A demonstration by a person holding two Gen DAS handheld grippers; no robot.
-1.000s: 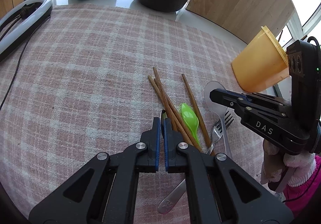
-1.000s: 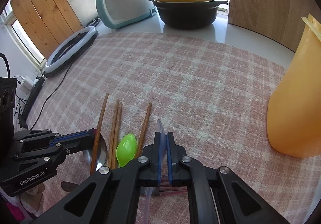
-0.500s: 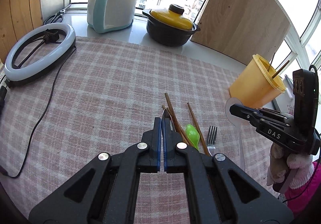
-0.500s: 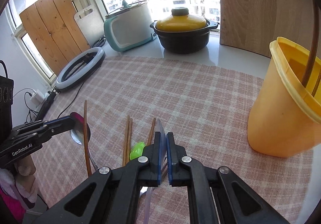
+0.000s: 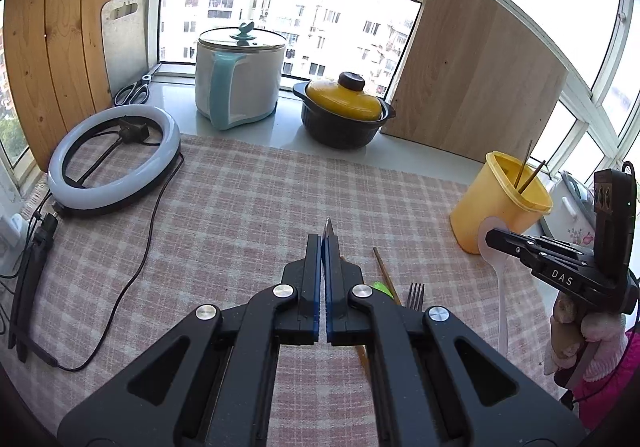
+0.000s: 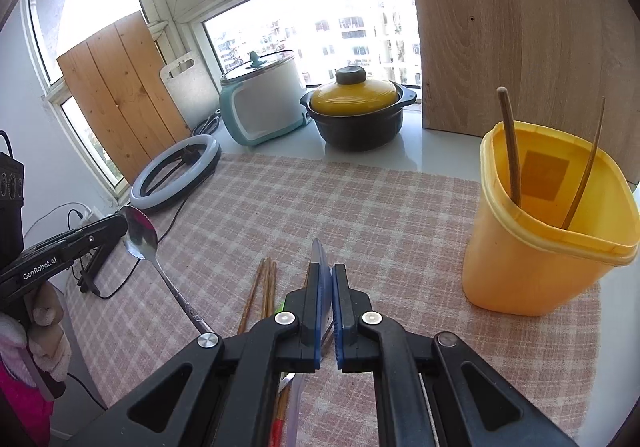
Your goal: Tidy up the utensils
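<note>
My left gripper point(image 5: 324, 243) is shut on a metal spoon point(image 6: 141, 235), held above the checked cloth; only the bowl's edge point(image 5: 328, 227) shows between its fingers. My right gripper point(image 6: 326, 271) is shut on a translucent white plastic spoon point(image 5: 498, 275), its bowl close to the yellow cup point(image 5: 500, 203). That cup point(image 6: 548, 227) holds two chopsticks. Several chopsticks point(image 6: 262, 291), a green spoon point(image 5: 380, 287) and a fork point(image 5: 416, 293) lie on the cloth below both grippers.
A ring light point(image 5: 112, 159) with its cable lies at the left. A white-and-teal cooker point(image 5: 238, 79) and a black pot with a yellow lid point(image 5: 344, 115) stand on the sill. A wooden board point(image 5: 476, 75) leans behind the cup.
Both grippers have risen well above the cloth, each carrying its spoon. The right gripper has moved toward the yellow cup.
</note>
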